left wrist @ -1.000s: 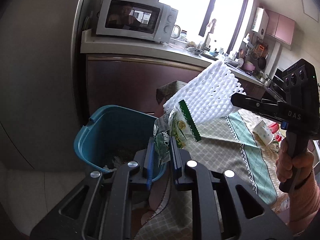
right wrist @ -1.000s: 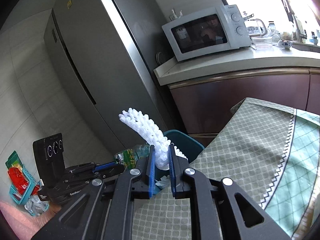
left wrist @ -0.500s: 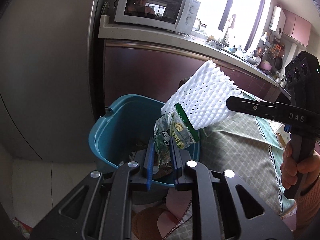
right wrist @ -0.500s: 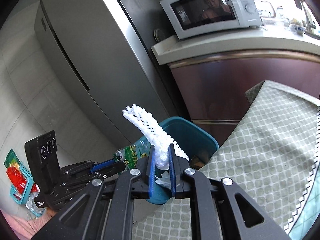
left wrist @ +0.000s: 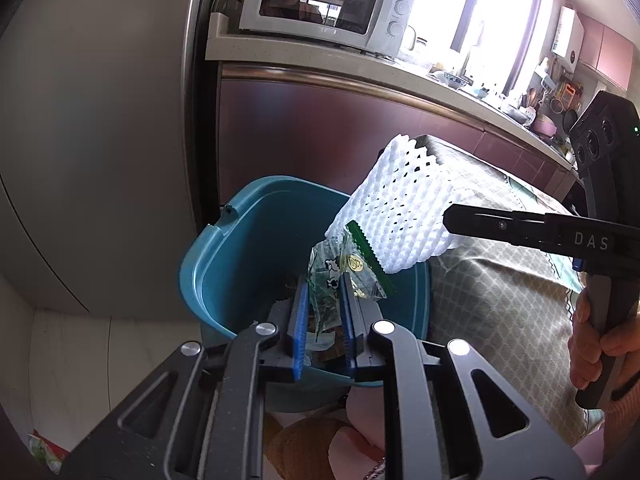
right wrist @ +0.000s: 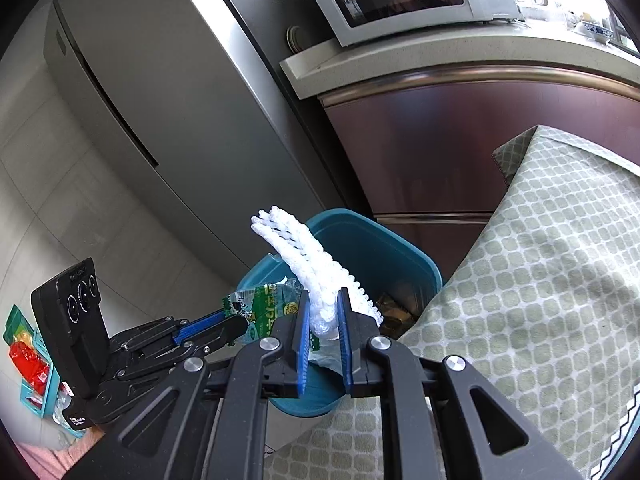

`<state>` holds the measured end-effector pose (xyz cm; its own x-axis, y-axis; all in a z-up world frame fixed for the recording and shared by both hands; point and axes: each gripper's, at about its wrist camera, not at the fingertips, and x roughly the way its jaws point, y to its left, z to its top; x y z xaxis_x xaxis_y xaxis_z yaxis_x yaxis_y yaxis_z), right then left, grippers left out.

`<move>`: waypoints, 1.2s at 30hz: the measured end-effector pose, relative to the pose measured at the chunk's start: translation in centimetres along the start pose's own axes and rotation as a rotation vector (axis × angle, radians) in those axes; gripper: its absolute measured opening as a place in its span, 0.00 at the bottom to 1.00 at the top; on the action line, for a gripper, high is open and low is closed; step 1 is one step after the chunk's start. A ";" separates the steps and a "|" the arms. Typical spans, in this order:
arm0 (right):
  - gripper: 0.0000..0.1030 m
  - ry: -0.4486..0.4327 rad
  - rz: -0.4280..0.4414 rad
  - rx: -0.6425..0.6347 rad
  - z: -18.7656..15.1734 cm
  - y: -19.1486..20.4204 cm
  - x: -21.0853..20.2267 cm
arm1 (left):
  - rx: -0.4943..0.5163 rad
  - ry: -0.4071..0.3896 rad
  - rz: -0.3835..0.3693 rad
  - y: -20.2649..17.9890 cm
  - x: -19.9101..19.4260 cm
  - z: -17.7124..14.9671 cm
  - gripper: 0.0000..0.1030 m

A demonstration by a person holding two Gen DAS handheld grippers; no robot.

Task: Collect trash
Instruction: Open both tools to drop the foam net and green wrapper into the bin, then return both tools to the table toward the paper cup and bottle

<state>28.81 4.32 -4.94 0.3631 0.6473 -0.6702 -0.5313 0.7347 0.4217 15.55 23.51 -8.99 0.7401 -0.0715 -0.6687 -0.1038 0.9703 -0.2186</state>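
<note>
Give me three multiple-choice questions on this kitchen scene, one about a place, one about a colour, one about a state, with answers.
1. Where does the microwave stand?
A. on the floor
B. on the counter
C. inside the bin

2. What colour is the bin?
A. teal
B. red
C. white

3. What is the right claw doing?
A. hanging open and empty
B. clamping a mug
C. clamping the white foam net

Answers: B, it sits on the countertop beside the fridge; A, its walls are teal; C, the blue pads pinch the net, while the left claw holds the green wrapper.
</note>
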 end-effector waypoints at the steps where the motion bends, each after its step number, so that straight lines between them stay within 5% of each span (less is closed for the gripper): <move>1: 0.12 0.006 -0.003 -0.002 0.0 0.1 0.3 | -0.001 0.002 0.001 0.1 0.2 0.0 0.15; 13: 0.26 0.032 -0.037 0.037 -0.3 -0.3 2.1 | -0.038 0.050 0.009 0.7 3.2 -0.3 0.24; 22: 0.27 0.023 -0.031 0.046 -0.8 -1.1 1.1 | -0.028 0.034 -0.013 -0.3 2.8 -0.5 0.28; 36: 0.33 -0.039 -0.027 -0.010 -4.2 -0.6 -5.8 | 0.078 -0.053 -0.115 -5.0 -1.9 -0.1 0.35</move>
<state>23.84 -0.69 -3.87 0.4071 0.6347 -0.6569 -0.5280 0.7503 0.3977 14.56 18.76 -6.67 0.7787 -0.1724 -0.6032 0.0336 0.9716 -0.2343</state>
